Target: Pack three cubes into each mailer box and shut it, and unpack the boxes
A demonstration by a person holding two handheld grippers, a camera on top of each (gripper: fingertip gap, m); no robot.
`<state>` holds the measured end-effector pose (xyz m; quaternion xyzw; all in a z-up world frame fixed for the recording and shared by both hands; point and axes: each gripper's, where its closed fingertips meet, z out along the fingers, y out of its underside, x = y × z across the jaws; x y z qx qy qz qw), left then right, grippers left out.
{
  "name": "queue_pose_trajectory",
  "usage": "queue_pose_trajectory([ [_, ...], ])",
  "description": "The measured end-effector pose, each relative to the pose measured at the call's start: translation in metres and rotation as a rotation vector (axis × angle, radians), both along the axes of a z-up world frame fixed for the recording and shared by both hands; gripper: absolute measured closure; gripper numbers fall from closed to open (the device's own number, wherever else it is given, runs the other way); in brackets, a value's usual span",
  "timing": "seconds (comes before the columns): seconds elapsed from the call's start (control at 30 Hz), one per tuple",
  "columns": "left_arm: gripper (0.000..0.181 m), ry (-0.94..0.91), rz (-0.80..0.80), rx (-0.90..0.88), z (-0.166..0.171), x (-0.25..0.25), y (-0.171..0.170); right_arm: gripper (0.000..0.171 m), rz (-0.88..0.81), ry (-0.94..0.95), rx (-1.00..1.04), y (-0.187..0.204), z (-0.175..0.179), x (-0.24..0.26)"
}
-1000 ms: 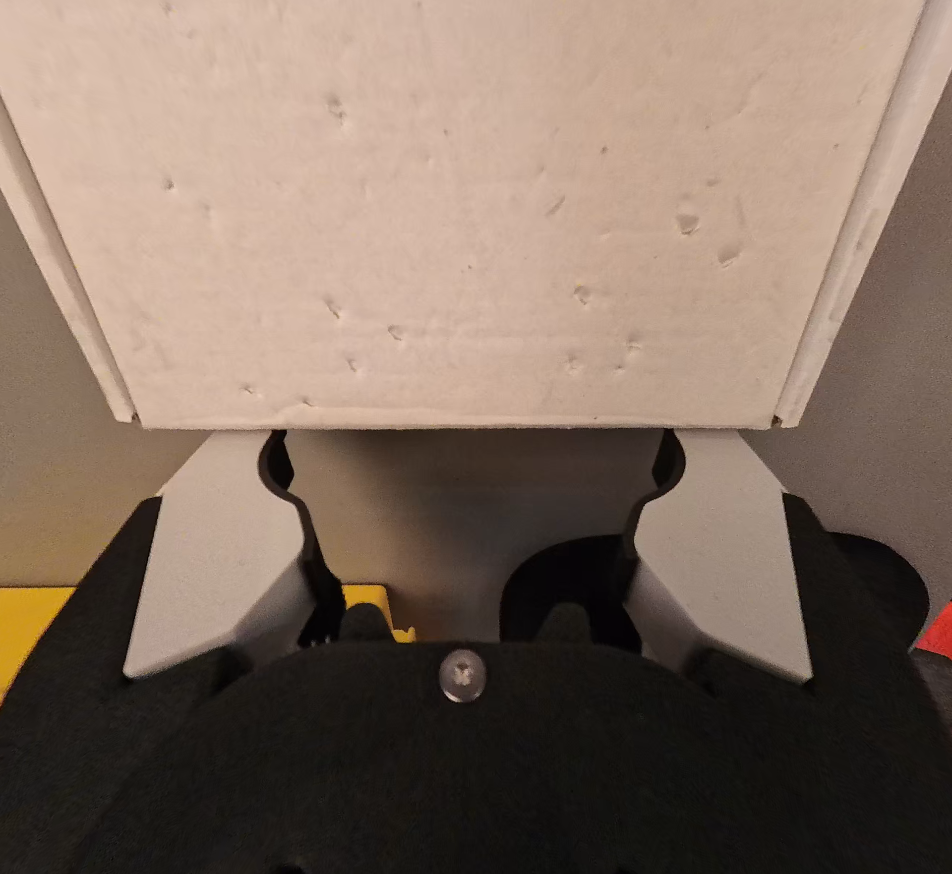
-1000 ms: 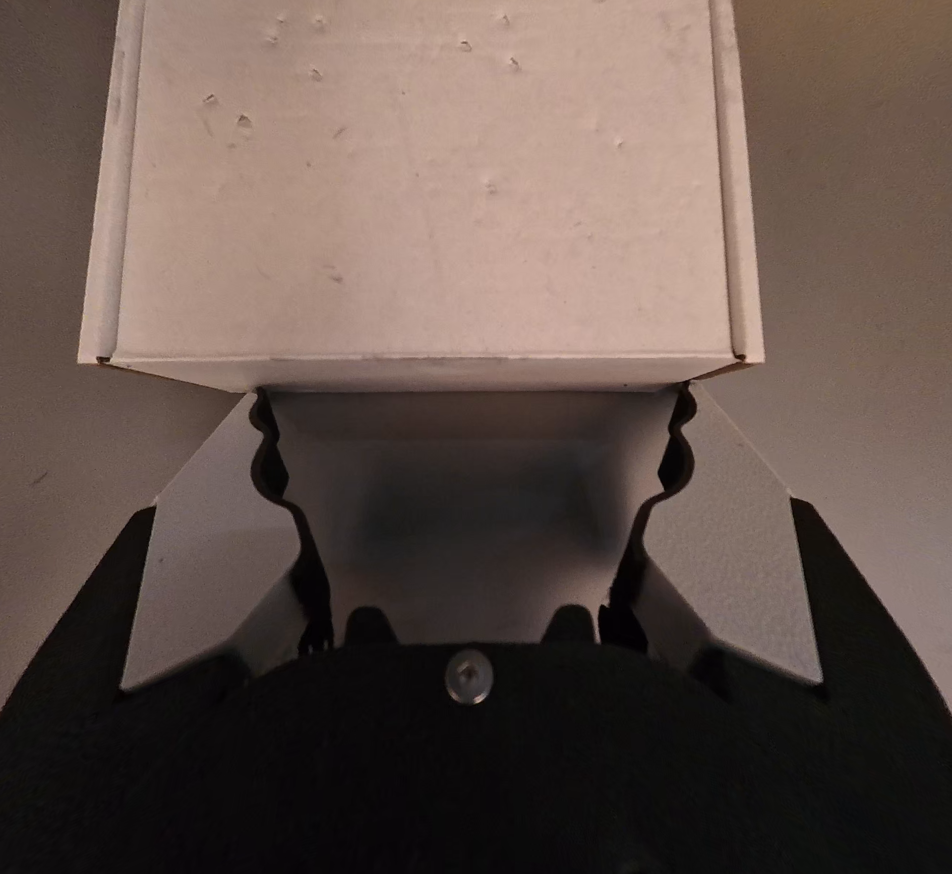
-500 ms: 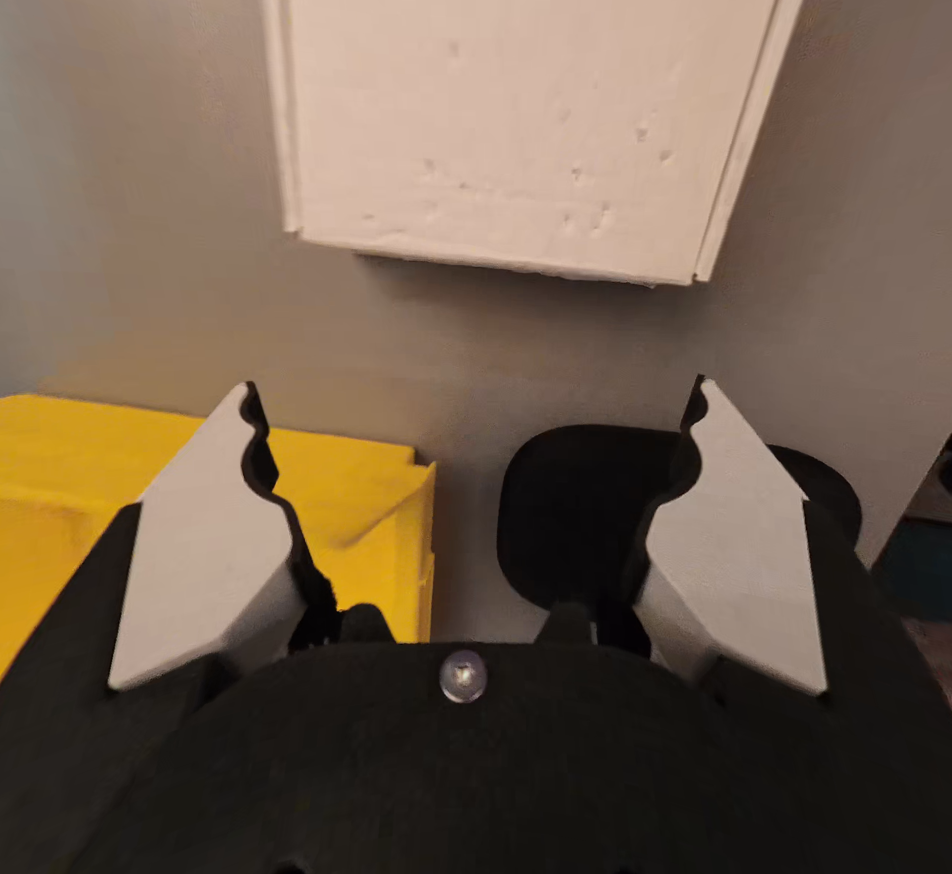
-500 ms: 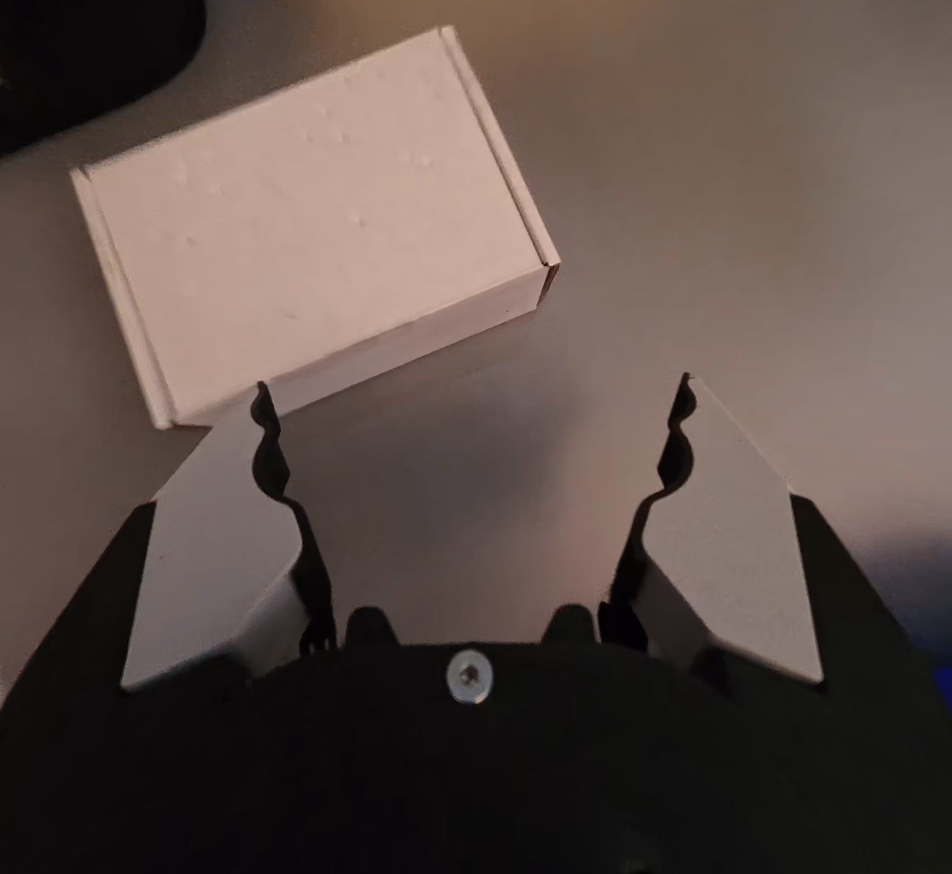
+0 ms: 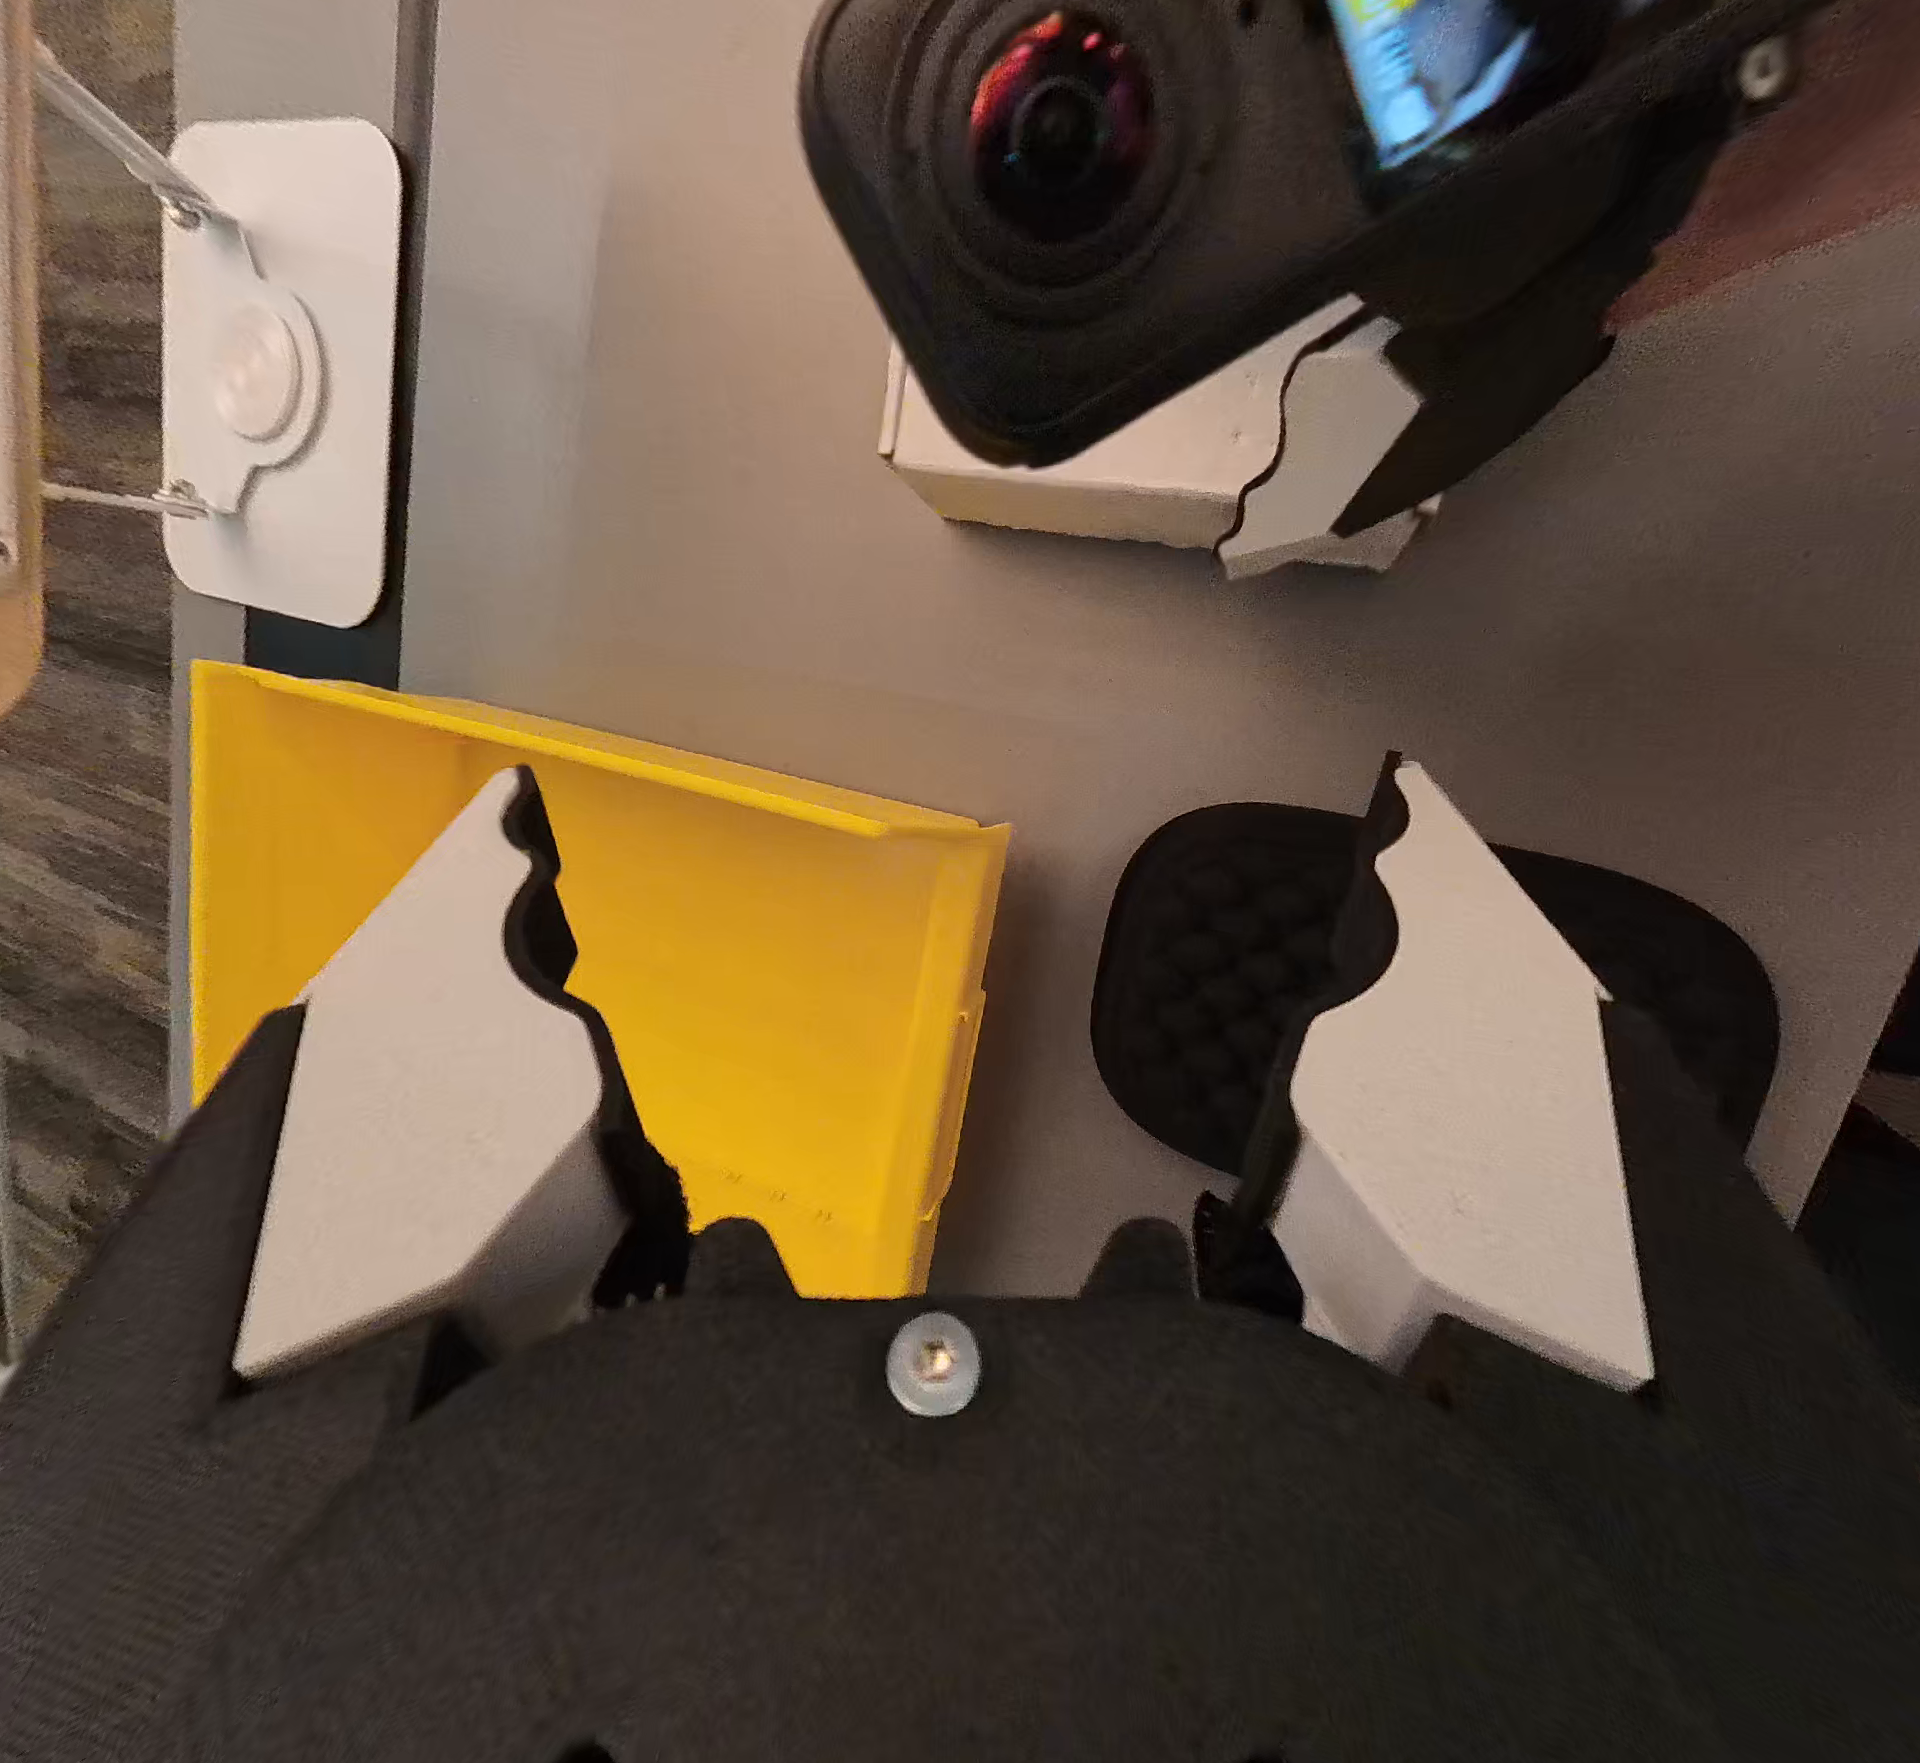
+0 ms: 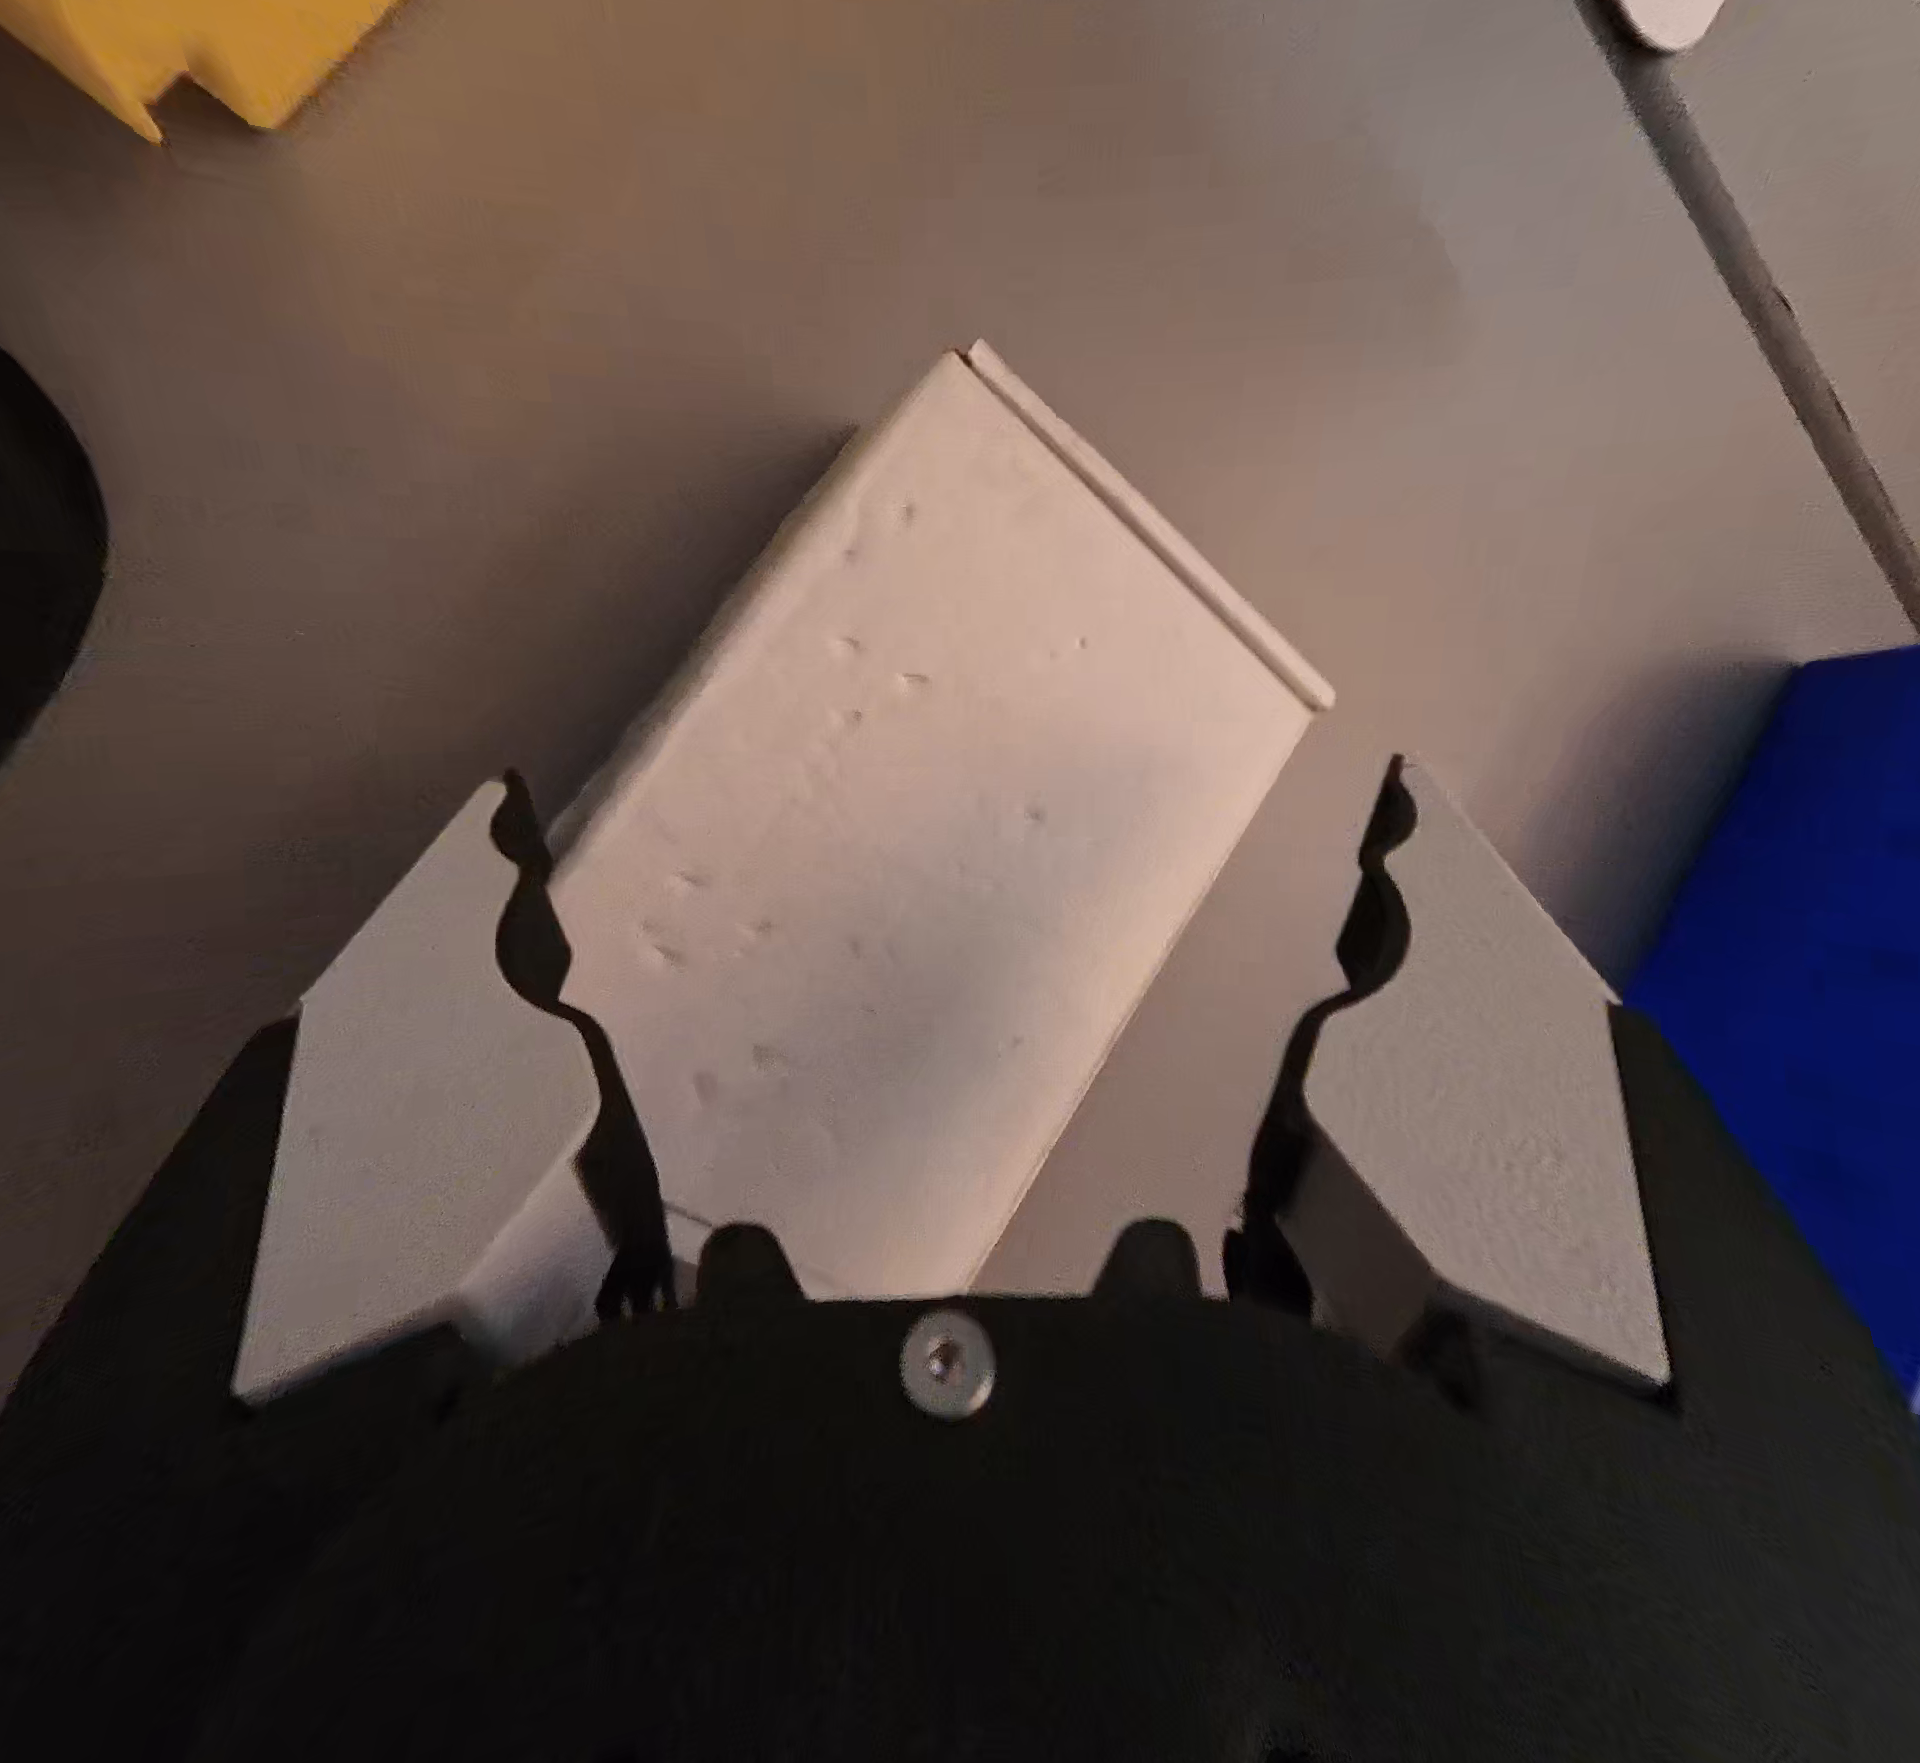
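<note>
White mailer box is lying shut on the grey table, sitting askew under the right gripper, whose jaws are gaping wide above it without touching. Going left to right in the left wrist view, the left gripper is hanging spread and empty over a yellow bin and a black pad, while the right gripper's camera is covering part of the box beyond.

Both claws lifted off shut white mailer box.
</note>
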<state>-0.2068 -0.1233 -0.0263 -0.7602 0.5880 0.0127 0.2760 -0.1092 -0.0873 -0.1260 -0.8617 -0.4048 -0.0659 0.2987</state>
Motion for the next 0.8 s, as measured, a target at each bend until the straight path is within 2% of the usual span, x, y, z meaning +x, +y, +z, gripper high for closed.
queue_pose_trajectory([
  [0.17,0.033,-0.011,-0.037,0.042,0.011,0.005,-0.011,0.021,-0.058,-0.185,-0.066,-0.011,0.003,0.06],
  [0.37,0.033,-0.02,-0.066,0.076,0.02,0.009,-0.021,0.02,0.133,-0.069,-0.334,-0.01,-0.009,0.055],
  [0.5,0.033,0.0,-0.07,0.086,0.018,0.009,-0.022,0.02,0.025,-0.147,-0.458,0.003,-0.025,0.066],
  [0.6,0.033,-0.004,-0.062,0.085,0.018,0.007,-0.02,0.021,-0.05,-0.137,-0.54,0.0,-0.033,0.06],
  [0.67,0.034,-0.008,-0.051,0.087,0.019,0.006,-0.018,0.029,-0.099,-0.148,-0.566,0.001,-0.037,0.062],
  [0.7,0.034,-0.008,-0.045,0.088,0.019,0.004,-0.017,0.04,-0.101,-0.125,-0.6,-0.002,-0.039,0.058],
  [0.8,0.034,-0.002,-0.043,0.092,0.019,0.003,-0.016,0.041,-0.093,-0.129,-0.611,-0.001,-0.038,0.06],
])
